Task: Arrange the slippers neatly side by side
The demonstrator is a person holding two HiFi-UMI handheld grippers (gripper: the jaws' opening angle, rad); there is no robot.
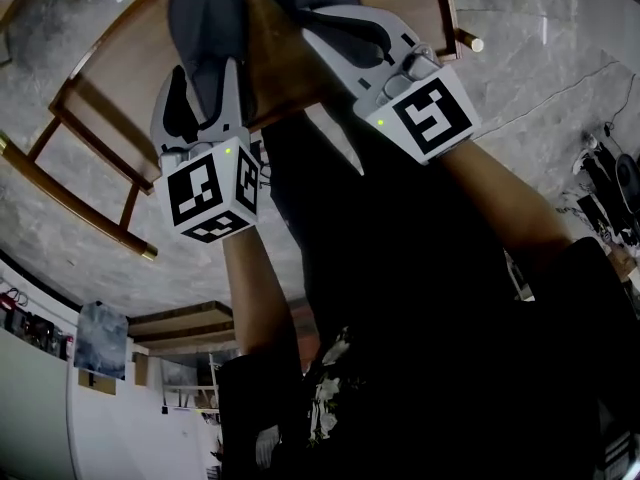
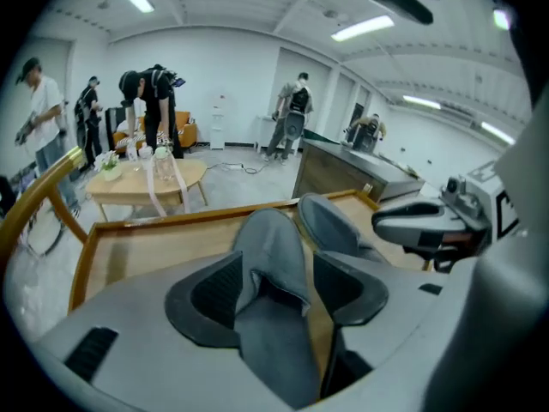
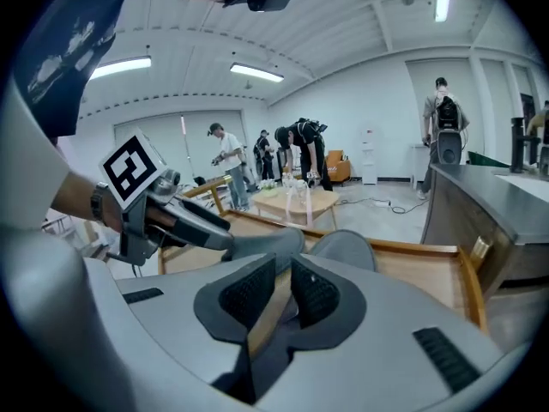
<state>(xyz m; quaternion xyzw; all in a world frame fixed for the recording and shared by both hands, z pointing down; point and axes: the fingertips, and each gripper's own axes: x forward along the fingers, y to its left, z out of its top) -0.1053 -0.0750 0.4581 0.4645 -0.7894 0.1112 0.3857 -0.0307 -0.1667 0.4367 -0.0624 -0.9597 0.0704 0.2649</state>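
Two grey slippers lie side by side on a wooden tray table (image 2: 137, 239). In the left gripper view the nearer slipper (image 2: 273, 230) runs between the jaws of my left gripper (image 2: 276, 273). Those jaws stand wide and open, the pads clear of it. The other slipper (image 2: 330, 226) lies just to its right, with my right gripper (image 2: 403, 223) beside it. In the right gripper view my right gripper (image 3: 281, 286) shows a narrow gap with bare wood behind it and nothing pressed between the pads. Both slippers (image 3: 266, 243) (image 3: 343, 249) lie just beyond it. The head view shows both grippers (image 1: 205, 98) (image 1: 350, 38) over the tray.
The tray has a raised wooden rim (image 3: 429, 249) all round. Marble floor (image 1: 520, 28) lies around it. Behind it stand a round wooden table with bottles (image 2: 146, 183), a long counter (image 2: 352, 174) and several people.
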